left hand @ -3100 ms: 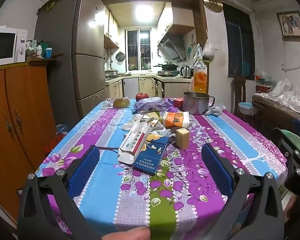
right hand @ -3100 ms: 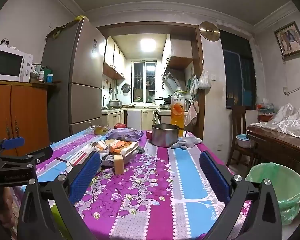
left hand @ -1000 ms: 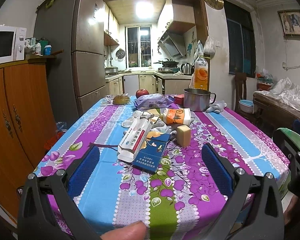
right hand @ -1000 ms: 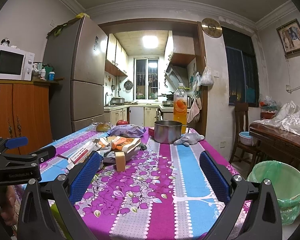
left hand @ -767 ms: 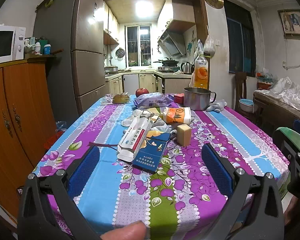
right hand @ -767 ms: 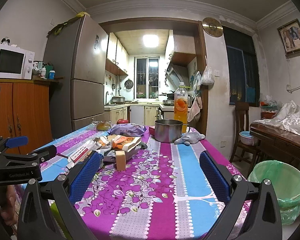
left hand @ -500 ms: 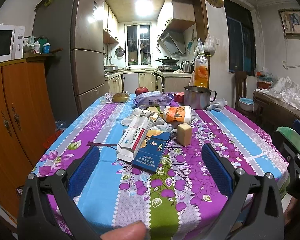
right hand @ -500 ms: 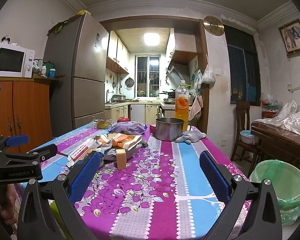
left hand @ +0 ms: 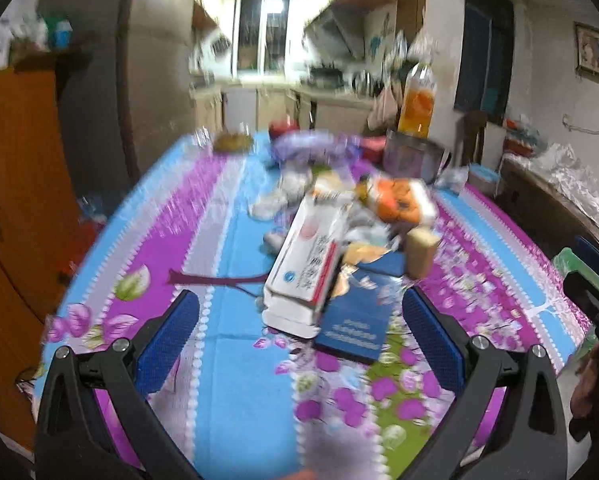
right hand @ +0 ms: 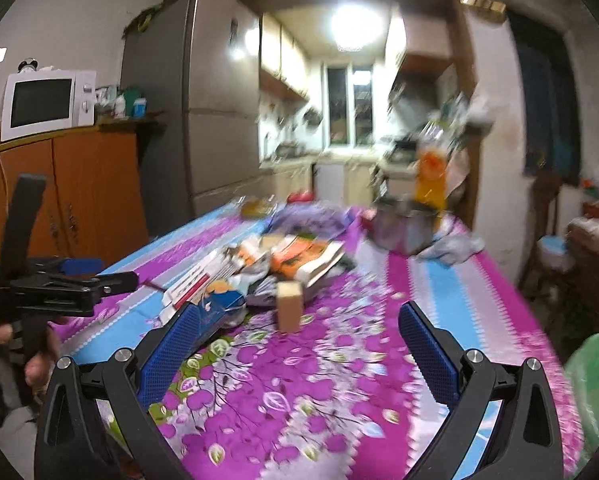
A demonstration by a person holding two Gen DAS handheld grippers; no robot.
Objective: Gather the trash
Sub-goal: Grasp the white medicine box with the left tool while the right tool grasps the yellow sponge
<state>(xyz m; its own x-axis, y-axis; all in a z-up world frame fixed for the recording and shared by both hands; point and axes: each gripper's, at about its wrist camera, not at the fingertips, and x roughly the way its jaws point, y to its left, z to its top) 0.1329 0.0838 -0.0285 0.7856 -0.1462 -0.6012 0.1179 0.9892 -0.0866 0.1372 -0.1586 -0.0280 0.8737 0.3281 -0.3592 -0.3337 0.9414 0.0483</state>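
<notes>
1. Left gripper: jaws spread wide, holding nothing, poised over the near end of the desk, pointed at the pile of litter.
2. Right gripper: jaws likewise spread and empty, low over the desk toward its right side.
3. Trash, mid-desk cluster: white-and-red carton lying lengthwise, partly resting on a blue packet just beside it; tan block upright at the pile's right; orange-and-white wrapper and crumpled paper behind. All untouched.
4. Other items, far end of the desk: metal pot, orange drink bottle, purple bag, an apple, a grey cloth. Blur hides finer detail.
5. Bin: green-lined bin off the desk's right edge, near the right gripper.
6. Progress: judged not begun; nothing gripped, nothing seen in the bin, whole pile left to collect.
7. Change from half a second earlier: both views are now motion-blurred; the left gripper has tipped downward and closer to the carton, and the right has swung left toward the pile.
</notes>
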